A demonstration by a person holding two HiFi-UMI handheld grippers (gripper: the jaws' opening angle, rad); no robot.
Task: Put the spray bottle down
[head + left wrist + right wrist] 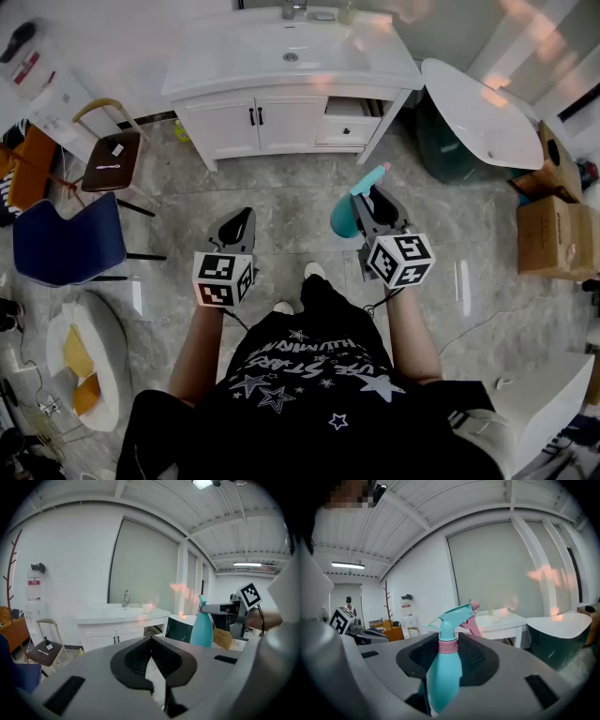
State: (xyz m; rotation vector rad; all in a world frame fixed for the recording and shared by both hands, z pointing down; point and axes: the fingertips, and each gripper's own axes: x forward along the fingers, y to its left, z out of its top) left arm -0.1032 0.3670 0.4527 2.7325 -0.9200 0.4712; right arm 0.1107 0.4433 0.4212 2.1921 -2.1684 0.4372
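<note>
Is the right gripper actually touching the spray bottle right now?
Touching. The right gripper view shows the spray bottle clamped between the right gripper's fingers, pads against both sides.

- A person in a black shirt point(309, 375) with stars stands on a grey tile floor point(291, 202).
- The right gripper point(372, 199) holds a blue-green spray bottle point(343, 218) in its jaws, up off the floor.
- The left gripper point(241, 218) points ahead, its jaws pressed together.
- A white sink cabinet point(281, 124) stands in front.
- A blue chair point(66, 242) is on the left, and cardboard boxes point(553, 234) are on the right.
</note>
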